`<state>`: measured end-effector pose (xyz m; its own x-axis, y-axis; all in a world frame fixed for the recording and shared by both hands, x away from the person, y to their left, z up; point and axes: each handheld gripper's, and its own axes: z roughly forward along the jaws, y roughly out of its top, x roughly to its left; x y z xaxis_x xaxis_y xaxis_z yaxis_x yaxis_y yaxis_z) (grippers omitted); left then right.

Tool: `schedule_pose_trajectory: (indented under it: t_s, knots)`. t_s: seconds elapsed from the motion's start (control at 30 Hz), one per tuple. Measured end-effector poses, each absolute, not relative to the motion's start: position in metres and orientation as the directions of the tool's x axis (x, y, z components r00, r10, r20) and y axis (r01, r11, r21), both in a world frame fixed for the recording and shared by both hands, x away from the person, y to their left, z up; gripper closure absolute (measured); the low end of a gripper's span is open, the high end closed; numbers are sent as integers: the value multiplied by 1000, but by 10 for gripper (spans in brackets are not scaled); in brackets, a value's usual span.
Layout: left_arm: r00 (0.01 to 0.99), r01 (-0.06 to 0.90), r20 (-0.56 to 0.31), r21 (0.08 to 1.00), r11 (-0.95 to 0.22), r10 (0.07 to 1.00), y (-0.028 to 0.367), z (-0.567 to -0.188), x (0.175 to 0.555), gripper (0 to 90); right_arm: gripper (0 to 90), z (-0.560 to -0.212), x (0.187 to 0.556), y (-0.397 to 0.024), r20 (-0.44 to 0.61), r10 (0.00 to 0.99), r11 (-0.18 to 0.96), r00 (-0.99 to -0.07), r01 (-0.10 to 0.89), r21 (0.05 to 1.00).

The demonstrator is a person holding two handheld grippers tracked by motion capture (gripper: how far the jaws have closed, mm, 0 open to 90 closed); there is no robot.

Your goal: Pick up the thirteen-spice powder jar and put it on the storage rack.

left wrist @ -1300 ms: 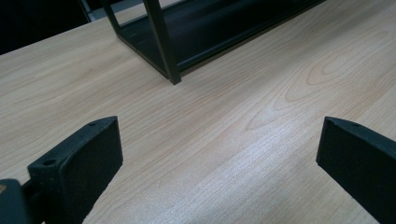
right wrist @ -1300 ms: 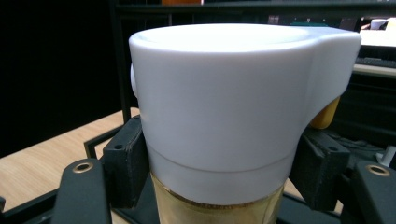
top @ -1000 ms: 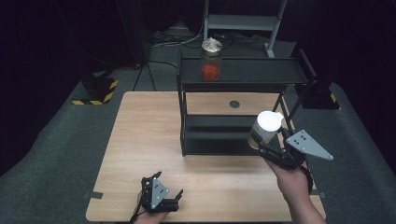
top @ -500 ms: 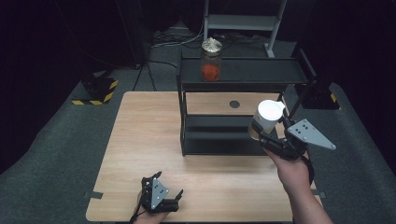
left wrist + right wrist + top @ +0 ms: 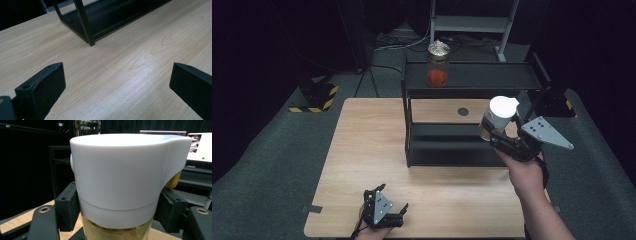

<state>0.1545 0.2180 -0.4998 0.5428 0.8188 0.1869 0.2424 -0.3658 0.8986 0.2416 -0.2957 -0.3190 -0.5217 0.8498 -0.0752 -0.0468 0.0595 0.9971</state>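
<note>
My right gripper is shut on a jar with a white lid and holds it in the air in front of the black shelf rack, at the rack's right side. In the right gripper view the white-lidded jar stands close, with a black jaw pressed on each side and yellowish contents below the lid. A second jar with orange contents and a foil-like top stands on the rack's top shelf. My left gripper rests open near the table's front edge; its jaws stand wide apart over bare wood.
The wooden table carries the black rack at its back right. A small dark round mark lies on the table behind the rack. A yellow-black striped block sits on the floor at left. A metal stand rises behind.
My right gripper has lifted the white-lidded jar upward and a little farther back toward the rack. The left gripper has stayed where it was.
</note>
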Motion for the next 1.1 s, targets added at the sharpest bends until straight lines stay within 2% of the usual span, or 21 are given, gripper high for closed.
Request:
schedule_pose_trajectory:
  t_s: [1.1]
  knots:
    - [548, 233, 186, 902, -362, 816, 220, -501, 153, 6, 295, -269, 270, -277, -95, 871, 47, -483, -111, 993]
